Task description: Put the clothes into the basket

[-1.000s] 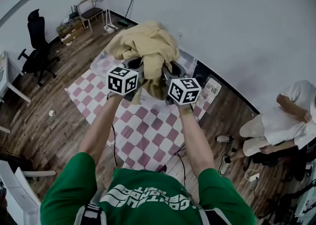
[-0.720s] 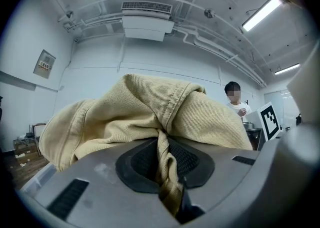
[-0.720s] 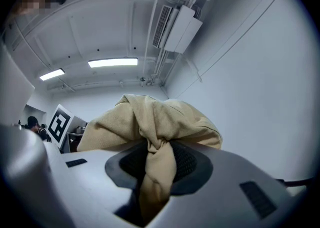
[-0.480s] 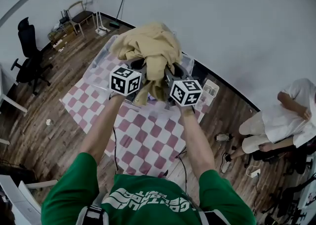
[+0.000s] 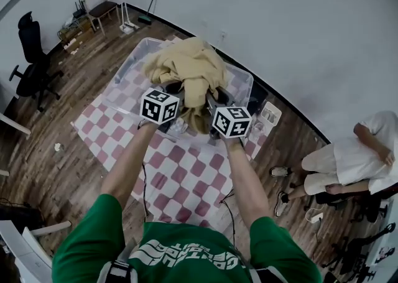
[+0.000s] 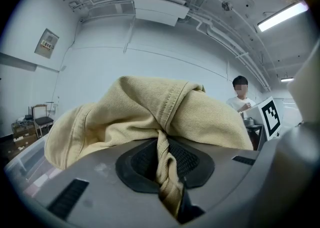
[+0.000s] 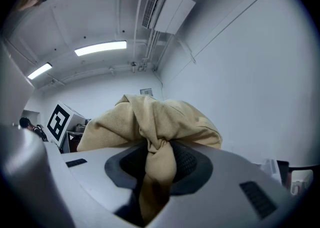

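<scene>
Tan corduroy garment (image 5: 186, 69), bunched into a lump, is off the floor and held up between both grippers, in the head view right over the clear plastic basket (image 5: 127, 70). The left gripper (image 5: 171, 91) is pinching a twisted rope of the fabric; its own view shows the pads nearly together with the cloth squeezed between them (image 6: 164, 164). The right gripper (image 5: 213, 96) has a thicker wad, with its jaws a bit wider but pressing on it (image 7: 157, 164). A tail of cloth hangs down between the two grippers, roughly over the near rim of the basket; I can't tell if it touches. The basket sits on the pink-and-white checked mat (image 5: 180, 170) on the wood floor (image 5: 74, 170), and a person (image 5: 357, 160) is seated well off to the right. I judge the step as carry and lower: the garment is picked up and brought over the basket but not released. Next, I'd push both grippers a little further over the opening and lower so the hanging tail clears the near wall. Then I'd spread both jaws together so the lump drops inside instead of draping on the rim. Against the earlier frames, the basket was mostly hidden behind the cloth and is now showing plainly around it. The bundle and both grippers sit lower and closer in over it, and the grip on the cloth looks the same on both sides.
</scene>
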### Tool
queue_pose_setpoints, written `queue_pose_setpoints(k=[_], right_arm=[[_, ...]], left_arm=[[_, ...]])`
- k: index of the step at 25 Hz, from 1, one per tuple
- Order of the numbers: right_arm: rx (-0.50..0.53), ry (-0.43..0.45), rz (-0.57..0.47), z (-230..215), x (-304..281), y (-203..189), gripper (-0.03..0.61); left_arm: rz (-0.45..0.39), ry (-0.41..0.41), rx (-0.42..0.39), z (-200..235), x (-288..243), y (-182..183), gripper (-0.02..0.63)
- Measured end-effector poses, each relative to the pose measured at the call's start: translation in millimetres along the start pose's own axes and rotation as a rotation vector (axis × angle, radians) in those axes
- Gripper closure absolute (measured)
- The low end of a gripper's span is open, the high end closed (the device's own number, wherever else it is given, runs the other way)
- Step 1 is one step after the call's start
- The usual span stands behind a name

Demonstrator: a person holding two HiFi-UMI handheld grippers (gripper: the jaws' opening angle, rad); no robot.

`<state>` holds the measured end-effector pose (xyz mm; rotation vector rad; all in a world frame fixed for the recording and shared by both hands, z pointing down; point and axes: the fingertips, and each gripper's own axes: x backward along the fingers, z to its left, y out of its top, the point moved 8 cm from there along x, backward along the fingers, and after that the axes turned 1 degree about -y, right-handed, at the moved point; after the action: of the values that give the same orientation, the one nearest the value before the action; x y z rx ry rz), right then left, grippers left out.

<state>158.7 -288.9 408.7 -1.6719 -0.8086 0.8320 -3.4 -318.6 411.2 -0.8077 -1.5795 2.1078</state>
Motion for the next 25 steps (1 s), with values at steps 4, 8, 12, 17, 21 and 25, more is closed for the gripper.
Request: queue_pose_setpoints(k=[4,8,12,17,21,25], right_arm=[[-0.024,-0.008,0.054,-11.1,-16.9,-21.8,0.48],[-0.042,-0.018,0.108,-21.6,-35.2,-38.2,0.48],[-0.07,-0.032,0.16,-32.9,-48.5,-55.1,0.48],[-0.089,-0.055,0.235,-45.2,-65.9,-79.1,0.48],[-0.09,-0.071,0.329,-57.8,-79.1,-102.2,0.48],[-0.12,-0.057,0.45,-68.8,-93.3,-129.8,0.48]], left_arm=[[0.061,-0.004,0.004,17.4,-13.6,-19.7,0.569],[0.125,-0.011,0.006,35.5,-27.3,-34.3,0.569],[0.2,-0.022,-0.001,49.0,-42.3,-48.3,0.568],[0.31,-0.043,-0.022,67.0,-60.1,-69.0,0.568],[0.426,-0.073,-0.035,78.9,-77.1,-91.0,0.569],[0.544,-0.087,-0.048,90.7,-90.2,-117.1,0.568]])
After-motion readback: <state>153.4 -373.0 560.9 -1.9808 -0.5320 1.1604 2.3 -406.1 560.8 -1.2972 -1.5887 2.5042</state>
